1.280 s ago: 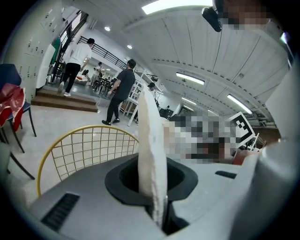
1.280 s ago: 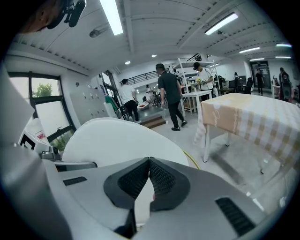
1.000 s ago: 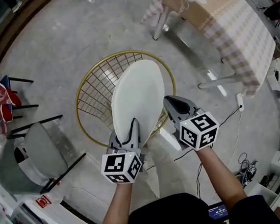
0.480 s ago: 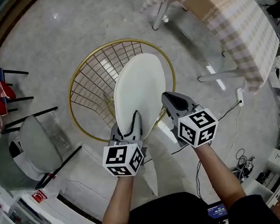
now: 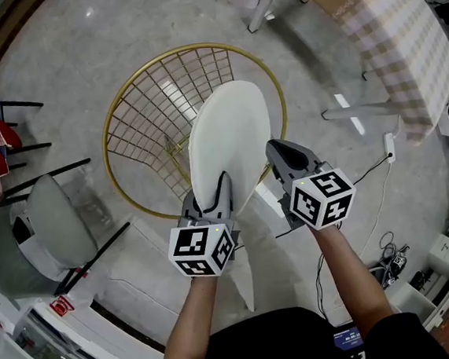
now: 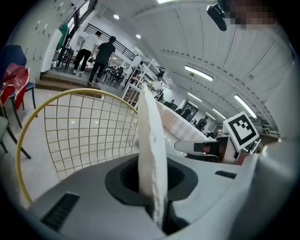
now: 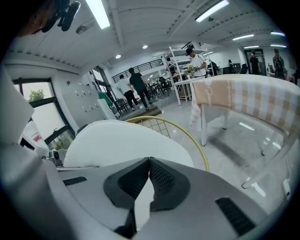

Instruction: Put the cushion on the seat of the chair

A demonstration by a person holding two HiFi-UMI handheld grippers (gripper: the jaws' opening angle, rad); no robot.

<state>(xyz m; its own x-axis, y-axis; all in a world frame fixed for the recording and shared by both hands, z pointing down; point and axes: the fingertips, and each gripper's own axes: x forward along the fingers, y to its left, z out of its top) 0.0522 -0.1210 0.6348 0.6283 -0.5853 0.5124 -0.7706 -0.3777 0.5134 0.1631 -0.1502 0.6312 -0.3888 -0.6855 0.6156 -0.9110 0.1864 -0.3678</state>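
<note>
Fingers of the left gripper clamp the near edge of the white cushion, held tilted on edge over the gold wire chair; the right gripper has its fingers together, empty, just beside the cushion

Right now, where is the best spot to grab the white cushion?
On its thin near rim, coming from the person's side, as the left tongs do. The cushion is a flat disc held tilted above the gold wire chair, so only its edge fits between tongs.
</note>
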